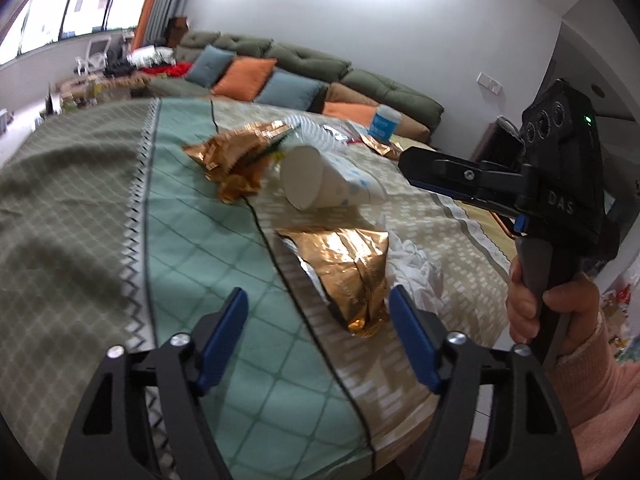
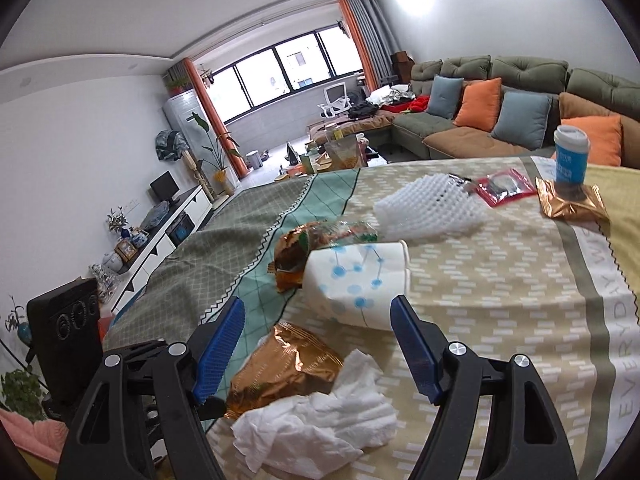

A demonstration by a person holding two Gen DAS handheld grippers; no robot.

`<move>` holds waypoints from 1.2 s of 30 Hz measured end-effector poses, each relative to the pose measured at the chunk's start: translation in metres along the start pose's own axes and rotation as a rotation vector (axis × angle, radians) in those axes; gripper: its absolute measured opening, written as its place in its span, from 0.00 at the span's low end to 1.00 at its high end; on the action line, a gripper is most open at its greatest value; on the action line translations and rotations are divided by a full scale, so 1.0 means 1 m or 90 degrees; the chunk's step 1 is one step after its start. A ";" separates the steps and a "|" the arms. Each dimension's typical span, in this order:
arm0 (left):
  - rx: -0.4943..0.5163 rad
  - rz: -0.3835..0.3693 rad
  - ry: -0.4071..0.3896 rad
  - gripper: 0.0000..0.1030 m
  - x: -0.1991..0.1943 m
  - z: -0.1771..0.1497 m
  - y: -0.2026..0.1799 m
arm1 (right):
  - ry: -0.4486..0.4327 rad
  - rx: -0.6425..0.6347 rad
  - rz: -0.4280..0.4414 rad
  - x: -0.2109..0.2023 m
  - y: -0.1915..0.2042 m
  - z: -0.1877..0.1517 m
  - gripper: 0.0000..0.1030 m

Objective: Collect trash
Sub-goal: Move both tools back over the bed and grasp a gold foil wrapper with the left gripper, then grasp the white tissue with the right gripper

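Trash lies on a table with a patterned cloth [image 1: 80, 208]. A gold foil wrapper [image 1: 352, 272] lies just ahead of my open, empty left gripper [image 1: 316, 320]. A crumpled white tissue [image 1: 420, 268] lies to its right. A tipped white paper cup [image 1: 320, 180] and another crumpled gold wrapper [image 1: 236, 156] lie farther off. My right gripper [image 2: 316, 332] is open and empty above the gold wrapper [image 2: 284, 368] and tissue [image 2: 316, 420], with the cup [image 2: 356, 284] ahead. It also shows in the left wrist view [image 1: 412, 164].
White foam netting [image 2: 428, 208], a red packet [image 2: 504, 188], a flat gold wrapper [image 2: 572, 200] and an upright blue lidded cup [image 2: 570, 156] sit at the far right of the table. A sofa with cushions [image 2: 480, 104] stands behind. A TV cabinet [image 2: 160, 240] is to the left.
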State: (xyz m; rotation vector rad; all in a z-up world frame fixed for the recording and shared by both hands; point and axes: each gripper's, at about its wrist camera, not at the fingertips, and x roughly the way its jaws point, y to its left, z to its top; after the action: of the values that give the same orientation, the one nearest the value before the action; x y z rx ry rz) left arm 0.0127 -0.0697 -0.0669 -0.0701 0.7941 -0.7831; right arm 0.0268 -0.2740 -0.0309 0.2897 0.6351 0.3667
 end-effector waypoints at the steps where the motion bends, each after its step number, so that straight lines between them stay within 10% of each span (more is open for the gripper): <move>1: -0.012 -0.010 0.012 0.64 0.005 0.001 0.002 | 0.002 0.002 0.000 0.000 -0.001 -0.001 0.73; 18: -0.051 -0.086 0.034 0.14 0.017 0.001 0.008 | 0.070 0.025 0.013 -0.010 -0.015 -0.037 0.73; 36: -0.056 -0.036 -0.021 0.09 -0.028 0.002 0.030 | 0.118 0.000 0.038 0.002 -0.002 -0.049 0.40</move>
State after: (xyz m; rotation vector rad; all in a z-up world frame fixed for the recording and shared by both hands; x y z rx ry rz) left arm 0.0199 -0.0304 -0.0580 -0.1843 0.7976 -0.7986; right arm -0.0015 -0.2672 -0.0705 0.2767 0.8096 0.4537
